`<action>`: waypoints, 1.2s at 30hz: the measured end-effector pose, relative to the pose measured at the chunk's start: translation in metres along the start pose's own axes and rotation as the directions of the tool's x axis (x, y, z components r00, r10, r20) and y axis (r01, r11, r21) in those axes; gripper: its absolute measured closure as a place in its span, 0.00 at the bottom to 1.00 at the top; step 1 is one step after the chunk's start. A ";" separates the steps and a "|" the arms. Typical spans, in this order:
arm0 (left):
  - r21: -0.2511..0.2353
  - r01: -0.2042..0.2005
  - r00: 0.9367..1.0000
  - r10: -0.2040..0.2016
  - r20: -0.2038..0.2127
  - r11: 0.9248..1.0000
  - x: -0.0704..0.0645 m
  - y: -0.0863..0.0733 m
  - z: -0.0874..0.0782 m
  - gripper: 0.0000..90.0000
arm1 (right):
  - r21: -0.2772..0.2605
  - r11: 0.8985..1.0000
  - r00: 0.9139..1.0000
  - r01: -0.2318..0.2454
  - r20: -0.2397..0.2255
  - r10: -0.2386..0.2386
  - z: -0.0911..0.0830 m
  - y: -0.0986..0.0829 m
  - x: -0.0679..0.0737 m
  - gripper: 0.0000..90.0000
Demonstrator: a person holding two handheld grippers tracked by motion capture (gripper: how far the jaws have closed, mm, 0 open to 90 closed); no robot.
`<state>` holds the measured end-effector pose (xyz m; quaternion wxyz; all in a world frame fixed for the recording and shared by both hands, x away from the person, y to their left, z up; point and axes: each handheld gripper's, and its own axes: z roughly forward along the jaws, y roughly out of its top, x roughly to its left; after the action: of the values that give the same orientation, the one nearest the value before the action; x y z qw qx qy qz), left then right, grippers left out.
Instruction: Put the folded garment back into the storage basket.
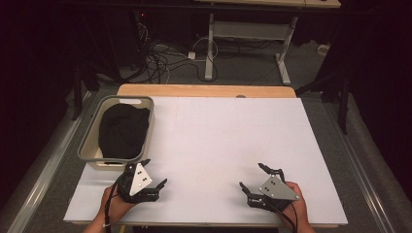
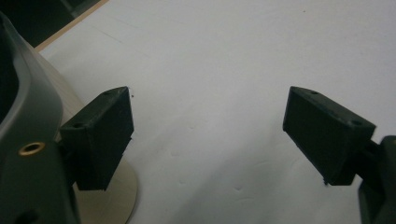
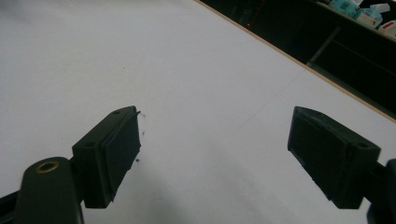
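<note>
The left gripper [image 1: 154, 173] has its jaws wide apart with nothing between them, just white desk [image 1: 218, 141] underneath. It sits near the front edge of the desk, toward the front left corner, and a hand [image 1: 112, 206] holds it from below. The right gripper [image 1: 252, 175] also has its jaws wide apart and holds nothing. It sits near the front edge too, toward the front right corner, held by the other hand [image 1: 297, 206]. The two grippers are well apart. A grey bin [image 1: 87, 145] stands by the left edge of the desk, just behind the left gripper. A black cloth [image 1: 124, 131] lies bunched up inside the bin.
</note>
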<state>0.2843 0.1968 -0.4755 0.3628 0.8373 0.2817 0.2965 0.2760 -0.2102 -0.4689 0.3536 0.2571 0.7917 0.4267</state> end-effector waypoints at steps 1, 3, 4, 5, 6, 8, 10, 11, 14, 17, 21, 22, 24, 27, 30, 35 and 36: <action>0.001 -0.003 1.000 0.003 0.002 1.000 0.000 0.000 -0.001 0.18 | -0.001 1.000 1.000 0.004 -0.001 -0.004 0.000 0.000 0.000 0.19; -0.006 0.016 1.000 -0.016 0.008 1.000 0.002 -0.001 -0.001 0.18 | -0.002 1.000 1.000 0.007 -0.003 -0.007 -0.001 0.000 0.000 0.19; 0.005 0.018 1.000 -0.019 0.010 1.000 0.003 -0.001 -0.001 0.18 | 0.000 1.000 1.000 0.005 -0.003 -0.005 -0.001 -0.001 -0.001 0.19; 0.005 0.025 1.000 -0.025 0.009 1.000 0.003 -0.002 0.000 0.18 | -0.001 1.000 1.000 0.006 0.001 -0.006 -0.001 -0.001 -0.001 0.19; 0.011 0.026 1.000 -0.026 0.017 1.000 0.003 -0.002 0.000 0.18 | -0.002 1.000 1.000 0.005 0.002 -0.005 -0.002 -0.001 -0.002 0.19; 0.016 0.024 0.999 -0.024 0.021 1.000 0.002 -0.002 0.002 0.18 | -0.009 1.000 1.000 -0.002 0.005 0.002 -0.003 -0.001 -0.004 0.19; 0.023 0.015 0.999 -0.016 0.033 1.000 0.001 -0.003 0.004 0.18 | -0.014 1.000 1.000 -0.003 0.011 0.004 -0.003 -0.001 -0.005 0.19; 0.025 0.015 0.999 -0.015 0.036 1.000 0.000 -0.003 0.005 0.18 | -0.016 1.000 1.000 -0.005 0.012 0.005 -0.003 0.000 -0.005 0.19; 0.041 0.005 0.999 -0.007 0.044 0.999 -0.001 -0.002 0.008 0.18 | -0.016 1.000 1.000 -0.003 0.013 0.003 -0.003 0.000 -0.005 0.19; 0.043 0.000 0.999 -0.002 0.051 0.999 -0.003 -0.001 0.010 0.18 | -0.017 1.000 1.000 0.002 0.012 -0.002 -0.004 0.000 -0.004 0.19; 0.039 -0.011 0.998 0.009 0.058 0.999 -0.003 -0.001 0.010 0.18 | -0.012 1.000 1.000 -0.003 0.013 0.003 -0.005 0.000 -0.004 0.19; 0.036 -0.015 0.998 0.013 0.060 0.999 -0.002 0.000 0.010 0.18 | -0.012 1.000 1.000 0.001 0.017 -0.001 -0.006 -0.001 -0.003 0.19; 0.030 -0.015 0.998 0.013 0.065 0.999 -0.002 0.000 0.009 0.18 | -0.012 1.000 1.000 0.006 0.024 -0.005 -0.008 -0.001 -0.002 0.19; 0.027 -0.028 0.997 0.026 0.067 0.999 -0.004 0.001 0.009 0.18 | -0.011 1.000 1.000 -0.004 0.031 0.004 -0.009 -0.001 -0.003 0.19; 0.025 -0.039 0.997 0.037 0.071 0.999 -0.005 0.001 0.009 0.18 | -0.009 1.000 1.000 -0.007 0.027 0.007 -0.008 0.000 -0.003 0.19; 0.021 -0.038 0.997 0.037 0.065 0.999 -0.005 0.003 0.010 0.18 | 0.003 1.000 1.000 -0.004 0.016 0.004 -0.005 -0.002 -0.003 0.19; 0.022 -0.040 0.997 0.038 0.067 0.999 -0.005 0.003 0.010 0.18 | 0.006 1.000 1.000 -0.004 0.013 0.004 -0.005 -0.003 -0.003 0.19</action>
<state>0.2891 0.1871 -0.4803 0.3561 0.8563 0.2566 0.2722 0.2741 -0.2160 -0.4685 0.3573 0.2626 0.7901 0.4232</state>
